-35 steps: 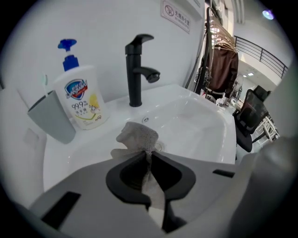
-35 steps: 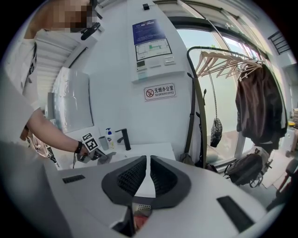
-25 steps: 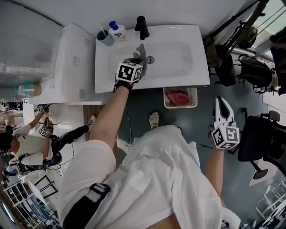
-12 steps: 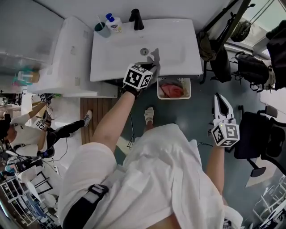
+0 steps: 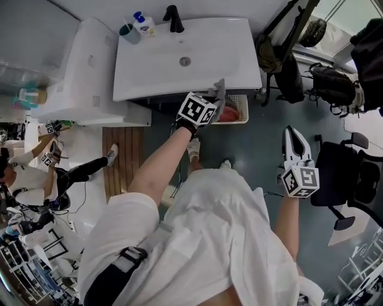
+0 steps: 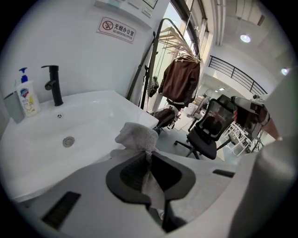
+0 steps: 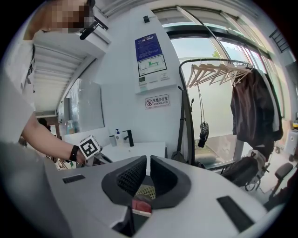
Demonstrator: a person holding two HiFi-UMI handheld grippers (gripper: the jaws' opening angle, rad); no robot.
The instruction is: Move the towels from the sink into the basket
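Observation:
My left gripper (image 5: 218, 99) is shut on a grey towel (image 5: 221, 91), which hangs just past the front edge of the white sink (image 5: 143, 66), over the left part of the white basket (image 5: 242, 111) on the floor. A red towel (image 5: 227, 115) lies in that basket. In the left gripper view the grey towel (image 6: 138, 136) bunches above the left gripper (image 6: 148, 159) and trails down between its jaws. My right gripper (image 5: 292, 132) hangs over the floor to the right, shut and empty. In the right gripper view the basket (image 7: 148, 190) and red towel (image 7: 141, 204) show past the right gripper (image 7: 148, 163).
A black faucet (image 5: 173, 18), a soap bottle (image 5: 142, 23) and a cup (image 5: 127, 33) stand at the sink's back. Black bags (image 5: 287, 66) lean right of the sink. An office chair (image 5: 344, 179) is at the far right. Another person (image 5: 36, 179) is at the left.
My left gripper has carried the grey towel from over the sink basin, across its front edge, to above the basket. The right gripper has stayed in place.

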